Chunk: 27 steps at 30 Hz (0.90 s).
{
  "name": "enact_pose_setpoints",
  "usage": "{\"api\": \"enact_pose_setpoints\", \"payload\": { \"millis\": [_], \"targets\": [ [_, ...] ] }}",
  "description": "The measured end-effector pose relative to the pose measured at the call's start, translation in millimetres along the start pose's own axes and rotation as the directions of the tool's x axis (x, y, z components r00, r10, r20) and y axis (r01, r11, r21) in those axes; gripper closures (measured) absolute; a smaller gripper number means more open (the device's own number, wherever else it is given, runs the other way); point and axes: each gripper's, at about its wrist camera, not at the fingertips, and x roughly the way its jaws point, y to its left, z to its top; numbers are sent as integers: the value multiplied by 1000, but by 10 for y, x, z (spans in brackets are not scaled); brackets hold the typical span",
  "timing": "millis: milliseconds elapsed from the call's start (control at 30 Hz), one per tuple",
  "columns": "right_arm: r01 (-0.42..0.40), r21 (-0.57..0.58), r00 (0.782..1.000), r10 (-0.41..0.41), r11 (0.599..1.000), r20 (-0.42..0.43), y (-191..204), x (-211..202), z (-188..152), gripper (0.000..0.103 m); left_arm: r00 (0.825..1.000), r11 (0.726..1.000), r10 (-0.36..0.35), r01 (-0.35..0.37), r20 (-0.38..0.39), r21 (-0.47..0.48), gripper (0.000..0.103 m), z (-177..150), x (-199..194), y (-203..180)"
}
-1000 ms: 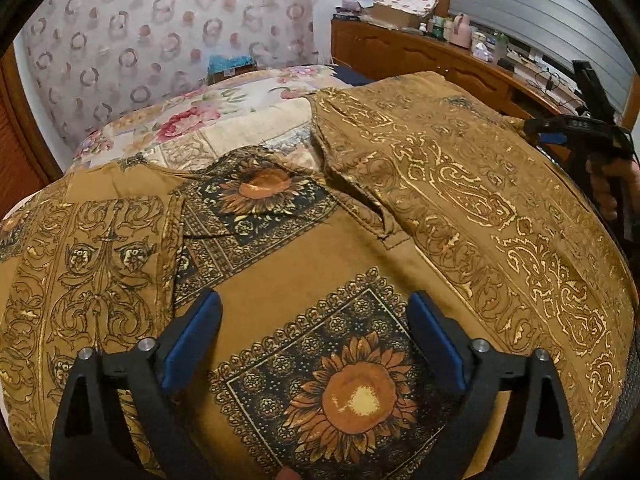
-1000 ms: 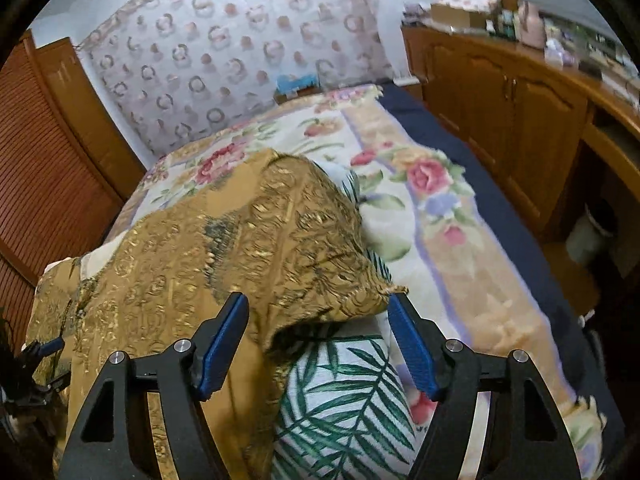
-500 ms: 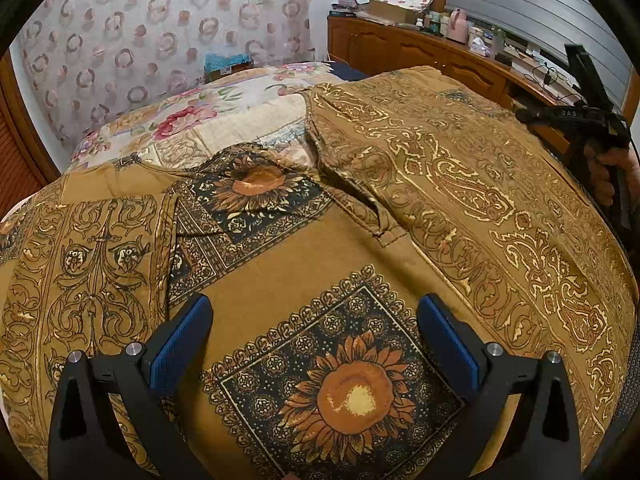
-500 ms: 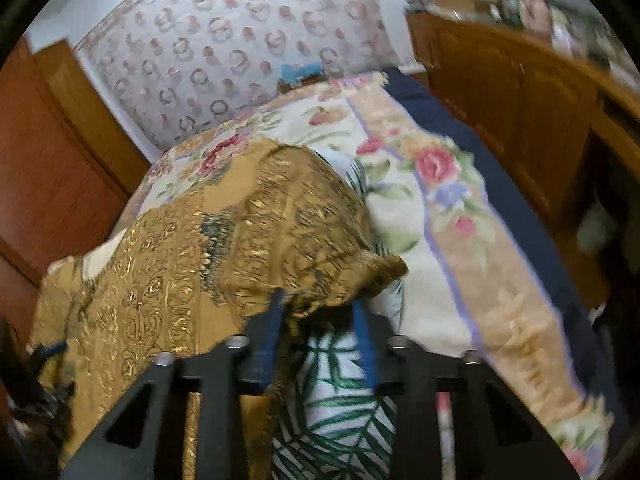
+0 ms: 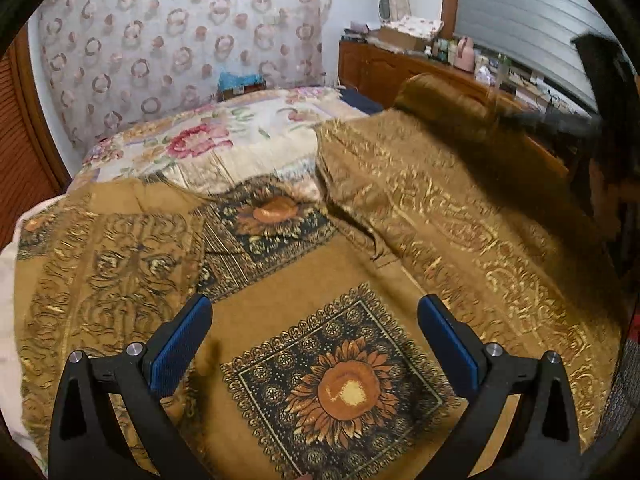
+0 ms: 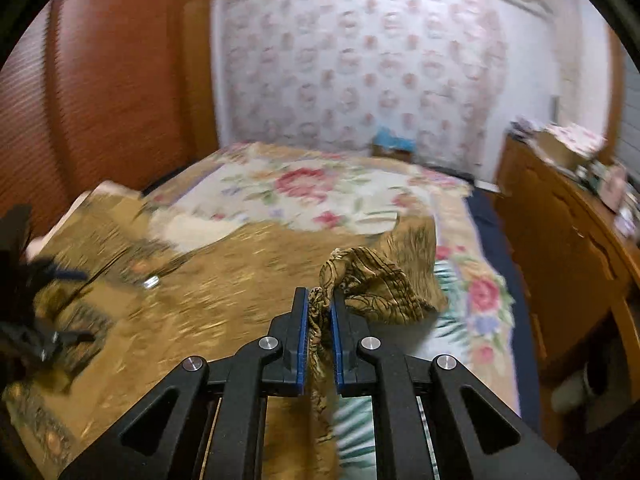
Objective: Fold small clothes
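Note:
A gold-brown shirt with sunflower squares [image 5: 288, 304] lies spread on the bed. My left gripper [image 5: 314, 340] is open above its front panel, jaws wide apart over a sunflower print, holding nothing. My right gripper [image 6: 319, 312] is shut on a bunched edge of the shirt's right sleeve [image 6: 360, 280] and lifts it off the bed. In the left wrist view the raised sleeve [image 5: 436, 100] stands up at the far right, with the right gripper blurred behind it. The left gripper [image 6: 36, 300] shows blurred at the left of the right wrist view.
A floral bedspread [image 5: 208, 144] covers the bed beyond the shirt. A wooden sideboard [image 6: 568, 240] with clutter runs along the right. A wooden wardrobe [image 6: 100, 100] stands at the left. A patterned curtain [image 5: 180, 40] hangs at the back wall.
My right gripper closed on the sleeve edge and has lifted it, swinging left. The left gripper has stayed open over the shirt front, shifting slightly.

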Motion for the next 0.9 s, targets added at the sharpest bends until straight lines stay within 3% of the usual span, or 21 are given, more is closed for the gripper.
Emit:
{"api": "enact_pose_setpoints", "payload": {
  "millis": [133, 267, 367, 467, 633, 800, 867, 900],
  "targets": [
    [-38, 24, 995, 40, 999, -87, 167, 73, -196, 77, 999, 1000, -22, 23, 43, -8, 0, 26, -172, 12],
    [-55, 68, 992, 62, 996, -108, 110, 23, -288, 58, 996, 998, -55, 57, 75, -18, 0, 37, -286, 49],
    [-49, 107, 994, 59, 993, -90, -24, -39, -246, 57, 994, 997, -66, 69, 92, -30, 0, 40, -326, 63],
    [-12, 183, 995, 29, 983, -91, -200, 42, -138, 57, 994, 997, -58, 63, 97, -45, 0, 55, -347, 79],
    [-27, 371, 991, 73, 928, -111, -493, 450, -60, 57, 995, 997, -37, 44, 95, -68, 0, 11, -383, 146],
    [35, 412, 978, 52, 910, -200, -652, 917, 6, 58, 997, 996, -17, 24, 78, -88, 0, -69, -385, 243],
    [32, 411, 976, 60, 911, -209, -635, 1011, 28, 79, 997, 995, -9, 16, 75, -97, 0, -94, -385, 286],
    [34, 399, 979, 50, 916, -199, -611, 1008, 61, 83, 997, 995, -6, 14, 74, -103, 0, -108, -389, 313]
  ]
}}
